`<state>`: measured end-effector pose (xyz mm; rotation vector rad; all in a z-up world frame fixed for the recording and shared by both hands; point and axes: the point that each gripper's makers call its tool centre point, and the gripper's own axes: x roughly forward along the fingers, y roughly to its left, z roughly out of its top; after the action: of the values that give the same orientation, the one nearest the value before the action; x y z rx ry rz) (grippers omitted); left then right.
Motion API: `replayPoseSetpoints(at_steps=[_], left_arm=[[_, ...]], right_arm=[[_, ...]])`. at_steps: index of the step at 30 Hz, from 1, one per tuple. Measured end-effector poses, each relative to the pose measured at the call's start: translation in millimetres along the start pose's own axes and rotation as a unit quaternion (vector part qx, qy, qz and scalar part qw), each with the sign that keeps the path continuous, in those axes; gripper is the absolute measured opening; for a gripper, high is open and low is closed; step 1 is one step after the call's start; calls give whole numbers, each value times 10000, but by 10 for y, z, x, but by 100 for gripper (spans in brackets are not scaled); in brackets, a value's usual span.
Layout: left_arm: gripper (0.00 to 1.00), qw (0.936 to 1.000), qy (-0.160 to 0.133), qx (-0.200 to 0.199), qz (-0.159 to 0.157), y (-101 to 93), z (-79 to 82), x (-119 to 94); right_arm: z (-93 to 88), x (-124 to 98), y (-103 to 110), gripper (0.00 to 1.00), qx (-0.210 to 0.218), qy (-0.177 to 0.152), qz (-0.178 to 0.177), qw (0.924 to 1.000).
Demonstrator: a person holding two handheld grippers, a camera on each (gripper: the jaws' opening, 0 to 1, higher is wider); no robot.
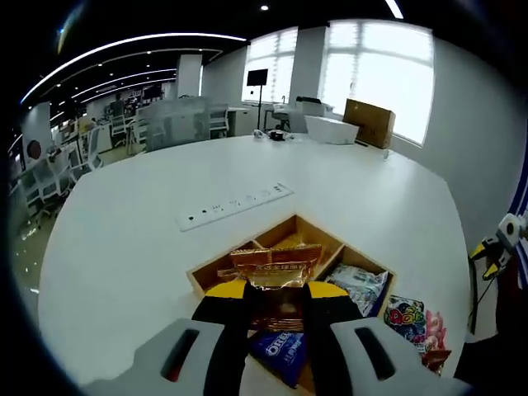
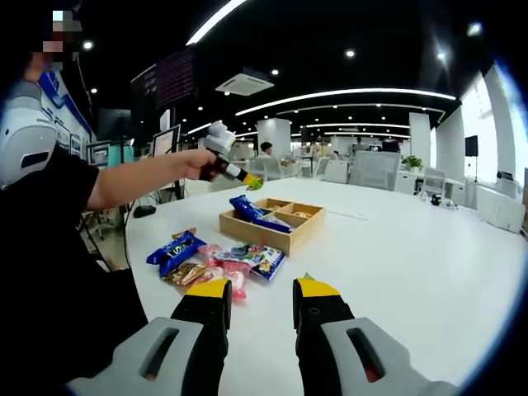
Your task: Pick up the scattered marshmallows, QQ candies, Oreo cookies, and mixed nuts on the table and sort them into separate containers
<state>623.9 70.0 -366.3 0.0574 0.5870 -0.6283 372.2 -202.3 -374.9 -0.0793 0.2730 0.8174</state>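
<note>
We work at a white table [image 2: 429,247], largest thing in both views. The wooden divided tray [image 1: 363,262] sits at centre bottom of the left gripper view, directly ahead, so packets can drop into their compartments. A blue Oreo packet [image 2: 252,208] already lies in it. The loose snack packets [image 2: 216,262] wait lower left in the right gripper view. The left gripper [image 1: 278,307] pinches a golden nut packet [image 1: 276,266] above the tray. The right gripper [image 2: 261,299] stands spread, holding nothing.
</note>
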Motion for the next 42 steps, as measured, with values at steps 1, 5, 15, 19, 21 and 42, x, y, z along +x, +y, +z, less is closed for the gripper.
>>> replayPoseSetpoints(at_steps=[1, 5, 15, 19, 21, 42], left_arm=[[29, 10000, 4, -3, 4, 3, 1, 6], [29, 10000, 69, -33, 53, 12, 6, 89], [29, 9996, 104, -159, 221, 136, 13, 227], [36, 9990, 111, -26, 437, 171, -47, 228], [48, 9986, 12, -46, 525, 202, -43, 206], [50, 9978, -273, -349, 501, 354, -28, -75]], right_arm=[[-1, -5, -5, 26, 2, 0, -8, 10000], [-8, -29, -19, 26, 15, -6, -35, 10000], [-25, -43, -23, 26, 31, 4, -51, 10000], [-39, -51, -27, 26, 50, 16, -68, 10000], [-39, -57, -29, 26, 50, 15, -79, 10000], [37, -20, 143, 26, -75, 53, 49, 9999]])
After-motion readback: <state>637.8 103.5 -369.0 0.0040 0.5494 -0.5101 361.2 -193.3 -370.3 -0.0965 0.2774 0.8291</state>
